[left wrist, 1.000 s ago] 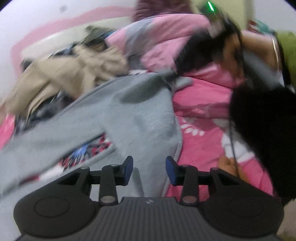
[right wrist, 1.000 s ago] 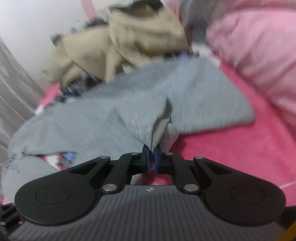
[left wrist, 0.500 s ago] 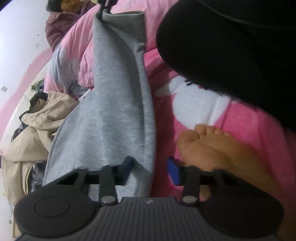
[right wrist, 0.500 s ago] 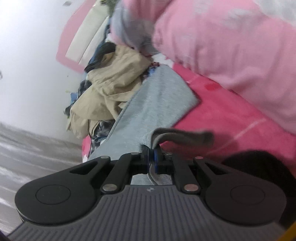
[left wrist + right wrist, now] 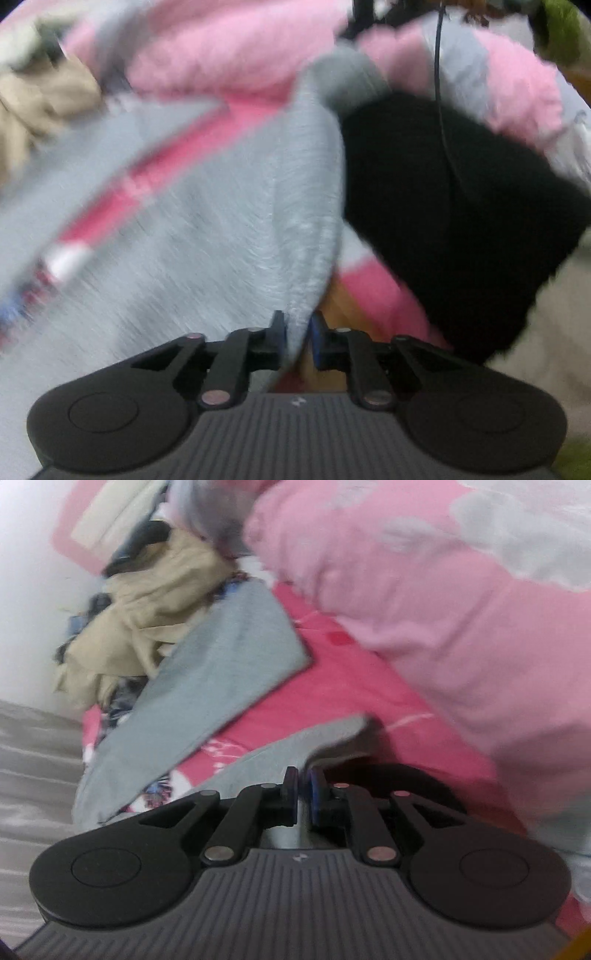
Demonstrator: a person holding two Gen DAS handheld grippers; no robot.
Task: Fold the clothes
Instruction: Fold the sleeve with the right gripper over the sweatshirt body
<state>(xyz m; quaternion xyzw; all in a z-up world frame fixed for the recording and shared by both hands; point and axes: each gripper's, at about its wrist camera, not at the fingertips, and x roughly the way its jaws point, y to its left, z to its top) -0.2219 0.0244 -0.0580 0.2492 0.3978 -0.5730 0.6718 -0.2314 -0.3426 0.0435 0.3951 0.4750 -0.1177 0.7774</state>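
Observation:
A grey garment (image 5: 229, 206) is spread over the pink bed sheet (image 5: 332, 686), blurred by motion in the left wrist view. One fold of it runs up between the pads of my left gripper (image 5: 297, 325), which press on it while the jaws are opening slightly. In the right wrist view the grey garment (image 5: 221, 657) lies as a long strip towards the far left. A narrower end of it comes back into my right gripper (image 5: 303, 779). Those jaws are opening a crack with the cloth still pinched between them.
A heap of beige clothes (image 5: 147, 602) lies at the far end by the white wall. A thick pink quilt (image 5: 443, 609) fills the right side. A person's black clothing (image 5: 461, 221) and a bare foot (image 5: 332, 306) sit close to my left gripper, and a thin cable (image 5: 441, 110) hangs there.
My left gripper went from wide open to closed on the garment's edge, and its view swung. My right gripper carried its grey end across the bed, and its jaws have parted a little.

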